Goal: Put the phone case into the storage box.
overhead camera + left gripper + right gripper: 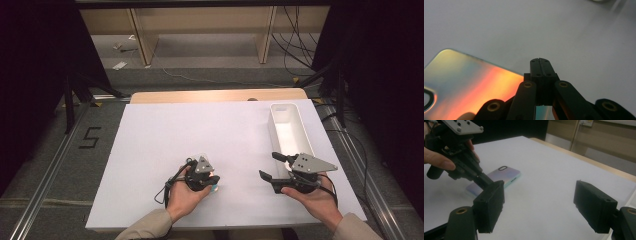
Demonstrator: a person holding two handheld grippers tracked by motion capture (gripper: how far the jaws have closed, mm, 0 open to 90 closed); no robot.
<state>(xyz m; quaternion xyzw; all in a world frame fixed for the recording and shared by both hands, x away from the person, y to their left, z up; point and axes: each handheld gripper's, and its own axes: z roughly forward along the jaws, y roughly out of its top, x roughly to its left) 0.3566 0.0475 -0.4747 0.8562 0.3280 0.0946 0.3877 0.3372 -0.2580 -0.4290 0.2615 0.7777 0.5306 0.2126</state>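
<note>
The left tongs (541,62) are pressed fully together with nothing between them, tips low over the phone case (496,178), which lies flat on the worktop (150,135). The right tongs (539,205) stand wide and empty, off to the case's right, near the white tray (305,140). The case looks light, thin, glossy and probably slippery; a grip across its long edges seems safest.

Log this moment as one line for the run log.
left gripper: shut, over phone case | right gripper: open, empty | white bin: far right of table
</note>
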